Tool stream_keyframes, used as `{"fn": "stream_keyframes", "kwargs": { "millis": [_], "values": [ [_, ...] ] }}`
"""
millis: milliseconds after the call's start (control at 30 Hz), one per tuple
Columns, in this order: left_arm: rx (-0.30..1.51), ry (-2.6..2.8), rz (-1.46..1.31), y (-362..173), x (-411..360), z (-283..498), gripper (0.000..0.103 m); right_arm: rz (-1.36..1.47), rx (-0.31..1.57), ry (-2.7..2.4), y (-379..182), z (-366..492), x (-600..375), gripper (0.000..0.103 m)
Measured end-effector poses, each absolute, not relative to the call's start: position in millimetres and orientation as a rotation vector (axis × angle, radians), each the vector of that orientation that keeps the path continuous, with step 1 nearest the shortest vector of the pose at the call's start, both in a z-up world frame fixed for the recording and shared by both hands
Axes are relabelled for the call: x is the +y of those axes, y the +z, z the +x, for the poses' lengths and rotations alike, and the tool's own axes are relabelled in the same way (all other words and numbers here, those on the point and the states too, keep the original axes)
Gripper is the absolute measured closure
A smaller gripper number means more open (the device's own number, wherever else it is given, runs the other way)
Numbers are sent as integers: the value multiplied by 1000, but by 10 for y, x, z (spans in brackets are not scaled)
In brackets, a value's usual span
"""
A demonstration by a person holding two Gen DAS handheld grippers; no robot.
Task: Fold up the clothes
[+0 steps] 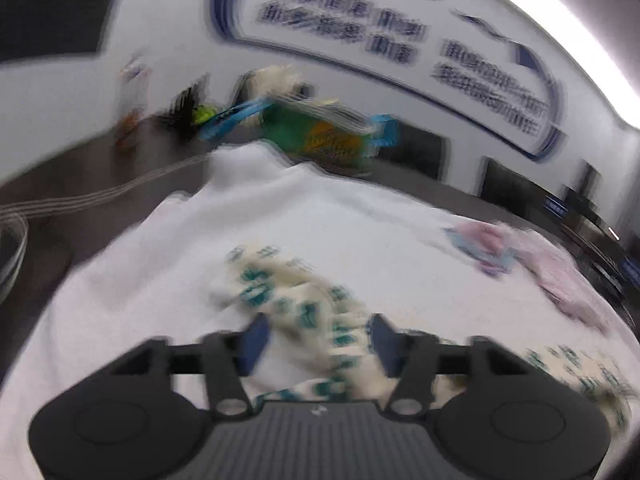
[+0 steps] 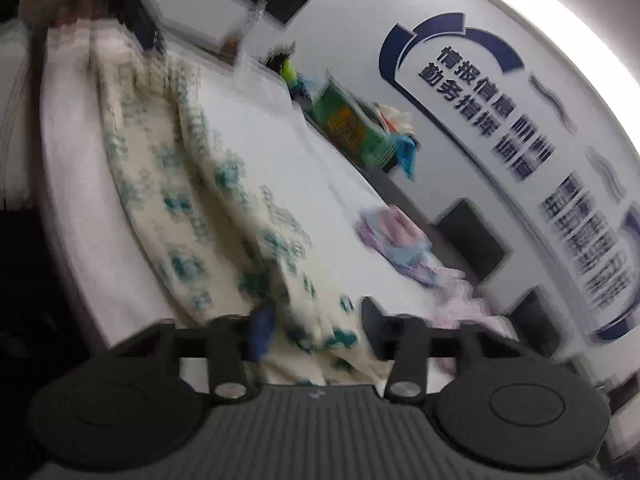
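1. Left wrist view: the left gripper (image 1: 316, 340) has its blue-padded jaws standing apart, with the cream cloth garment printed with teal marks (image 1: 304, 304) bunched between them; blur hides whether the pads touch it. White table cover (image 1: 140, 264) lies open to the left, and a pink and blue crumpled garment (image 1: 520, 256) sits well apart on the right.
2. Right wrist view: the right gripper (image 2: 316, 332) is likewise parted around the same garment's (blurred) end (image 2: 224, 208). Beyond the cover's far edge stands a green packet (image 2: 344, 124) against the lettered white wall (image 2: 500, 120).
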State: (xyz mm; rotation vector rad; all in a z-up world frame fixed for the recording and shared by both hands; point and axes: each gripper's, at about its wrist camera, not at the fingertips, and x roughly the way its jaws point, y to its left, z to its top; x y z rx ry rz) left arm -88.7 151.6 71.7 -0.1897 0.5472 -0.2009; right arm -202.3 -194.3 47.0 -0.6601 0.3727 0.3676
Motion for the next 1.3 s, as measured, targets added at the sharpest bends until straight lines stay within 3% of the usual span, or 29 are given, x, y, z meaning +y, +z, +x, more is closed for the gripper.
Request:
{"fn": "stream_keyframes", "kwargs": {
  "millis": [100,233,300,333,400,500,600,667,733,833,900,967,1133,1300],
  "values": [
    [504,-400,64,854,1142,-899,29,-500,333,516,785,-1991,-2062,47],
    [443,-580,489,679,563,-934,26,-547,429,627,673,-1585,-1929,49],
    [458,-571,545,599,480,-868,27,-592,530,640,542,-1311,-1861,94],
    [477,-555,531,581,482,-813,29,-609,526,610,549,-1234,-1845,100],
    [513,-521,502,544,487,-701,47,-644,519,551,563,-1080,-1815,100],
    [554,-485,405,530,596,-556,64,-748,396,411,660,-1172,-1748,101],
    [575,-478,356,510,668,-479,74,-891,275,350,445,-1435,-1626,101],
    [577,-486,357,497,666,-478,74,-1010,267,338,160,-1496,-1556,101],
    [571,-486,367,489,693,-527,70,-1086,332,355,-102,-1543,-1513,100],
    [540,-472,384,490,757,-648,61,-1023,406,370,-49,-1571,-1543,94],
    [507,-452,382,509,812,-755,58,-897,431,425,234,-1554,-1582,78],
    [487,-409,291,563,934,-849,58,-739,394,491,563,-1566,-1647,52],
    [440,-305,53,601,1194,-1063,55,-513,277,620,1046,-1417,-1473,49],
    [476,-245,-53,500,1396,-1196,51,-545,300,741,1015,-1005,-865,49]
  ]
}}
